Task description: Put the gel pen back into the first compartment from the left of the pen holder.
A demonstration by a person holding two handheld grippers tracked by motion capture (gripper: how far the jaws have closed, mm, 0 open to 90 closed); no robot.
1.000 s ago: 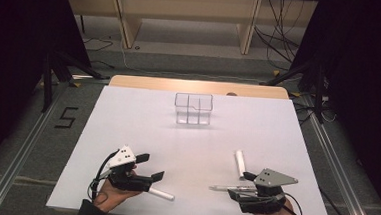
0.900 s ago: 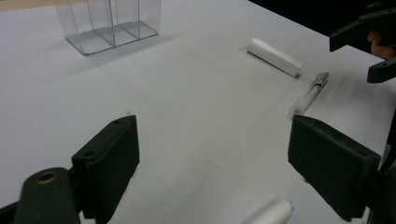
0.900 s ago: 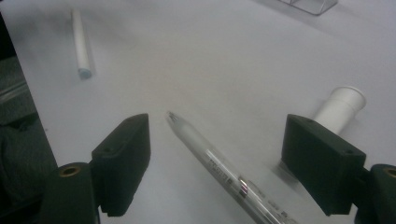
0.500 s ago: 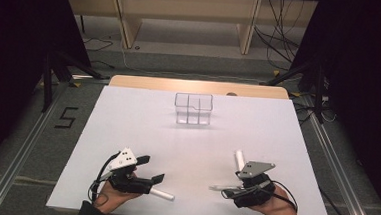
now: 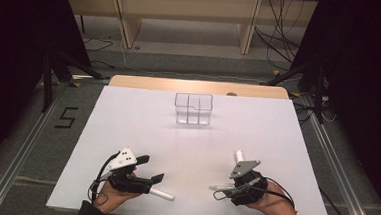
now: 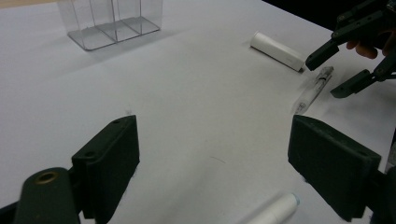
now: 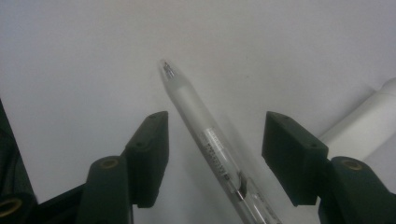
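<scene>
The right gripper (image 7: 212, 158) is down low on the table (image 5: 142, 124) with its fingers spread wide on either side of a clear pen (image 7: 210, 144), not yet touching it, lined up as if to pinch it. The left gripper (image 5: 147, 170) waits wide open and empty beside a white tube (image 5: 162, 194). Another white tube (image 5: 238, 155) lies just behind the pen. The clear box (image 5: 193, 108) stands well apart, with nothing between.

table (image 5: 128, 113) evenly bright | surroundings dark | shadows soft | near jaws perhaps blurred
</scene>
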